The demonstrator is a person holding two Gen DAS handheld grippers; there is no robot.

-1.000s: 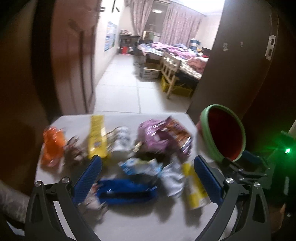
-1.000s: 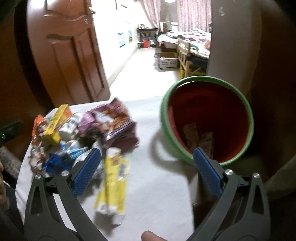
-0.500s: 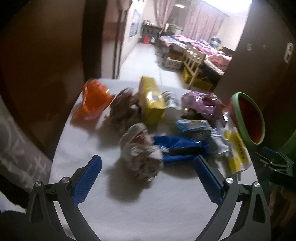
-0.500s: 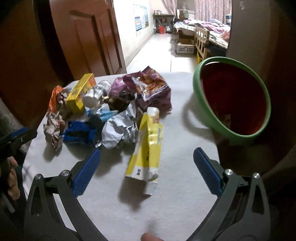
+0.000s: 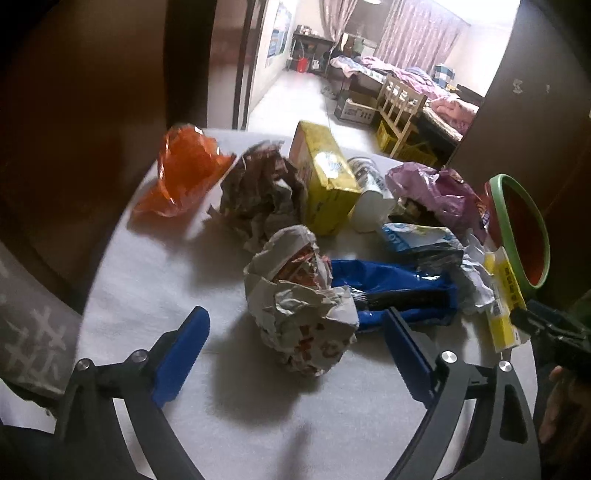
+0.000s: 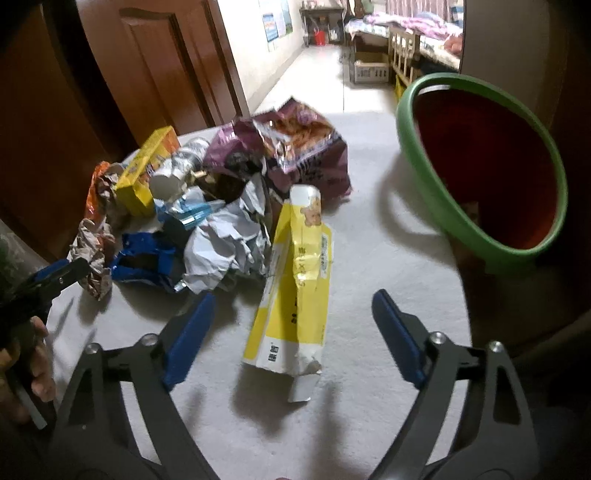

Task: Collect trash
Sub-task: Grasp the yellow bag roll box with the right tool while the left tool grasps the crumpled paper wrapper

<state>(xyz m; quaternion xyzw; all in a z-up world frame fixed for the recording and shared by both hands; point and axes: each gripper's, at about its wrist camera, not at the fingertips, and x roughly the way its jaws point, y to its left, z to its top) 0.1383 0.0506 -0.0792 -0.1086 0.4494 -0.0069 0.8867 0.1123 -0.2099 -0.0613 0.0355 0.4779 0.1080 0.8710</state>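
Left hand-held gripper [image 5: 295, 336]: released, jaws just closing, straddling crumpled wrapper [image 5: 301, 301] at lower centre to grab it.
Right hand-held gripper [image 6: 293, 315]: released, just closing around yellow packet [image 6: 293, 288].
Bin [image 6: 436, 192]: upper right, tilted towards the bench [image 6: 369, 258] for easy drops.

A white tabletop [image 5: 155, 280] stands in a dim spot near a brown wooden door [image 6: 155, 74] with raised panels. Past the tabletop's far edge a pale tiled floor [image 5: 295, 107] runs into a brighter room. There a bed [image 5: 417, 77] is heaped with pink and purple bedding, and a light wooden frame [image 5: 400, 99] stands at its near side, with a cardboard box [image 6: 371, 68] on the floor close by. Pinkish curtains [image 5: 417, 33] hang at the far wall beside a dark desk [image 5: 306, 44]. A poster [image 6: 275, 18] is fixed to the white wall on the left. Beyond the tabletop's right edge rises a dark brown panel [image 5: 532, 92].
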